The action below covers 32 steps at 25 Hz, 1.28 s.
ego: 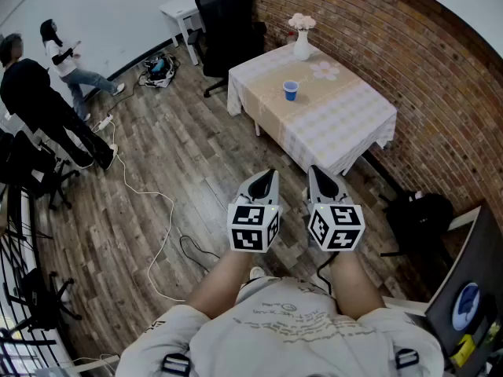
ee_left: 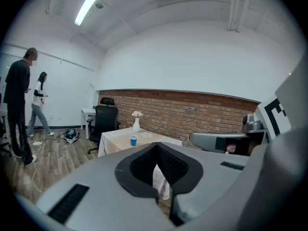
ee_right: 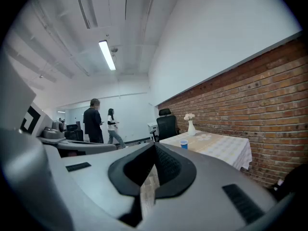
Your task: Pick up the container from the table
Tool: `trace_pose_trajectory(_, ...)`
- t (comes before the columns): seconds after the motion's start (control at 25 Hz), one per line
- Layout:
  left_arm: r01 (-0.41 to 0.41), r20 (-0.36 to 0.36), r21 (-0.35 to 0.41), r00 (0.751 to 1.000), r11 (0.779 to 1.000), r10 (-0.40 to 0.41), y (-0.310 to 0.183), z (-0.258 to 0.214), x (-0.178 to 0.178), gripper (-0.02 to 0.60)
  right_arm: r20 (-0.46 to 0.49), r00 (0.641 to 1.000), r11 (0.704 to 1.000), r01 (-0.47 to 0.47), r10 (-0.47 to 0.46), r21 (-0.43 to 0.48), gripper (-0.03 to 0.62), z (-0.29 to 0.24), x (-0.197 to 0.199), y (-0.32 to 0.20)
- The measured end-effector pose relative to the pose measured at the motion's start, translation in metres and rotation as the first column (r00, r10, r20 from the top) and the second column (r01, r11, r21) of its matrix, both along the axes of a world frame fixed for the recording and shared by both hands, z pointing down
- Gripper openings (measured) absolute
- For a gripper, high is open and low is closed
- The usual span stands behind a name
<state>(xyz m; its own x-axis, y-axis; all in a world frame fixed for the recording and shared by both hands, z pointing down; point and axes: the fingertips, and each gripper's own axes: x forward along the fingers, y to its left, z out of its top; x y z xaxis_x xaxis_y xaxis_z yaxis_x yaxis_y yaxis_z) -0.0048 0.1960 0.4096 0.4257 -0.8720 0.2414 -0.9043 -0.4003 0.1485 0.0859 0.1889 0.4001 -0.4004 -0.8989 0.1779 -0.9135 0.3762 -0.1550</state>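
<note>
Head view, looking steeply down at a wood floor (ego: 181, 155). At far left, about 10 o'clock from the wearer, a person in black (ego: 35, 100) stands beside a second person (ego: 67, 65) in a white top. A white cable (ego: 153, 210) snakes across the floor. At 11 o'clock, a black chair (ego: 228, 22) stands at the desk's far left corner.

Low in the centre, the left hand-held gripper (ego: 269, 174) is held out level over the floor. Its own view shows the jaw tips (ee_left: 157, 149) meeting, with nothing between them.

Straight ahead at 12 o'clock stands the desk (ego: 346, 120), covered in a pale checked cloth, along a brick wall (ego: 416, 61). The cup (ego: 291, 90), small and blue, stands upright on the desk's near left part, well apart from both grippers. A white vase (ego: 302, 44) of flowers stands behind it, at the far edge.

Just right of the left one, the right hand-held gripper (ego: 316, 171) is also fully closed (ee_right: 155, 149) and empty.

At 3 o'clock, a black bag (ego: 420, 214) lies on the floor by the wall.
</note>
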Motion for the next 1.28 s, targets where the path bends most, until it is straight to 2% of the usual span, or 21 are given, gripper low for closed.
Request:
trace_pose_trajectory(0.16,-0.007,0.006,-0.01,1.0,1.0,0.007,0.024,-0.004,0.002,0.002,0.0,1.0,1.0,-0.003,0.003,-0.013,0.0,-0.001,0.001,0.024)
trace_pose_trajectory(0.52,0.016,0.015,-0.013,1.0,1.0,-0.016,0.034,-0.001,-0.003,0.002,-0.001,0.999,0.999,0.038,-0.038,-0.033,0.0,0.003,-0.009,0.033)
trace_pose_trajectory(0.72,0.004,0.014,-0.019,1.0,1.0,-0.003,0.032,0.0,-0.012,0.002,0.022,1.0,0.999,0.014,-0.013,-0.038,0.0,0.004,-0.017,0.03)
trace_pose_trajectory(1.28,-0.059,0.015,-0.042,0.998,0.997,0.06,0.032,0.019,-0.056,0.002,-0.019,0.999,0.997,-0.047,0.046,-0.062,0.001,0.025,-0.061,0.033)
